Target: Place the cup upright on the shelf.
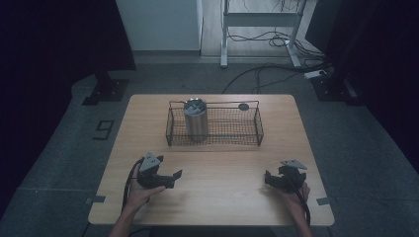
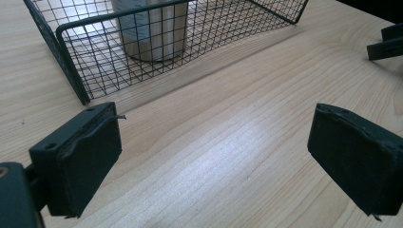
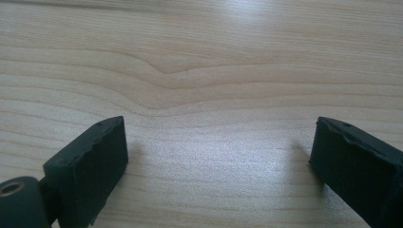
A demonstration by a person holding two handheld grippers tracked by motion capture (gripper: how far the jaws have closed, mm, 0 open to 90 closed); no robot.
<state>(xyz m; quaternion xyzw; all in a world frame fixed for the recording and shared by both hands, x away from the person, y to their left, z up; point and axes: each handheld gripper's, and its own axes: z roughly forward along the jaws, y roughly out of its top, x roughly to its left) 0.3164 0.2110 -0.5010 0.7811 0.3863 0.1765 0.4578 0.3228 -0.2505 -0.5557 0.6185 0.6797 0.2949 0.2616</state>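
The metal tumbler (image 1: 195, 120) is seen standing upright inside the wire basket (image 1: 258, 129), toward the end of the basket that lies on the left tool's side, and it is from this that the coming move is judged to turn. From the left tool (image 1: 174, 177) the tumbler is found ahead and slightly to the right, beyond the basket's near wall; in the left gripper view the steel body (image 2: 151, 33) is seen through the mesh (image 2: 90, 71), up and left of the line between the two black jaws. From the right tool (image 1: 269, 178) the tumbler lies well apart, ahead and far to the left, so the left tool is judged the nearer of the two. The tumbler's long axis is held vertical, and a side approach is blocked by the wire wall, so a reach from above the rim is judged to be called for. The left tool's jaws are seen apart with nothing but bare tabletop (image 2: 228, 142) between them. The right tool's jaws are likewise spread, low over the tabletop (image 3: 214, 95), with nothing held. A small dark disc (image 1: 243, 106) is noted at the basket's far side, away from both tools.
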